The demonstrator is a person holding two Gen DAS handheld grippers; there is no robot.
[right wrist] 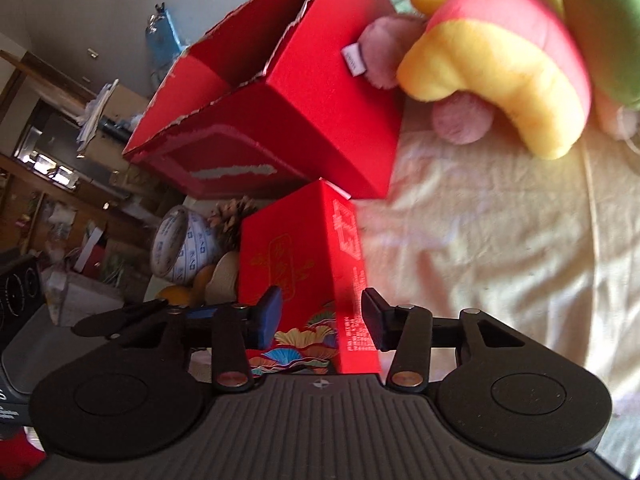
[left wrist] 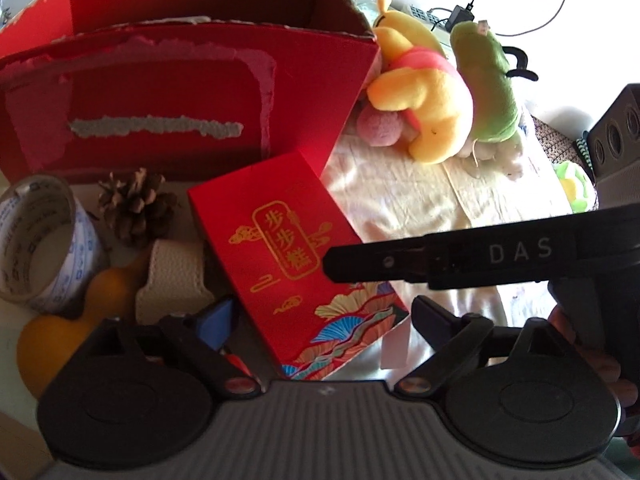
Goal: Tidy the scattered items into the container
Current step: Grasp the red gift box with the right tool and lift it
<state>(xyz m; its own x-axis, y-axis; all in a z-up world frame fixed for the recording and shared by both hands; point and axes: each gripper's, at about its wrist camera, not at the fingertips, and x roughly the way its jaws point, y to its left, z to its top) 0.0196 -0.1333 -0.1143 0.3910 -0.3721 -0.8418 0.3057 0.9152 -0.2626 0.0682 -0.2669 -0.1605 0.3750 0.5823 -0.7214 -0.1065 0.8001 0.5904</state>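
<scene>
the big open cardboard box [left wrist: 192, 92] is red with torn whitish strips. the small flat gift box [left wrist: 288, 248] is red with gold lettering and blue-orange fans. the plush bear [left wrist: 424, 92] is yellow in a pink-red shirt, beside a green plush toy [left wrist: 488, 80]. the tape roll [left wrist: 44, 240] carries blue print on white. the pine cone [left wrist: 136, 204] is brown, the cloth [left wrist: 440, 200] cream.

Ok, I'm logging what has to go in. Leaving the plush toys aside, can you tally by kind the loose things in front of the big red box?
Small red gift box: 1
Tape roll: 1
Pine cone: 1
Orange gourd: 1
Beige scalloped piece: 1
Total: 5
</scene>
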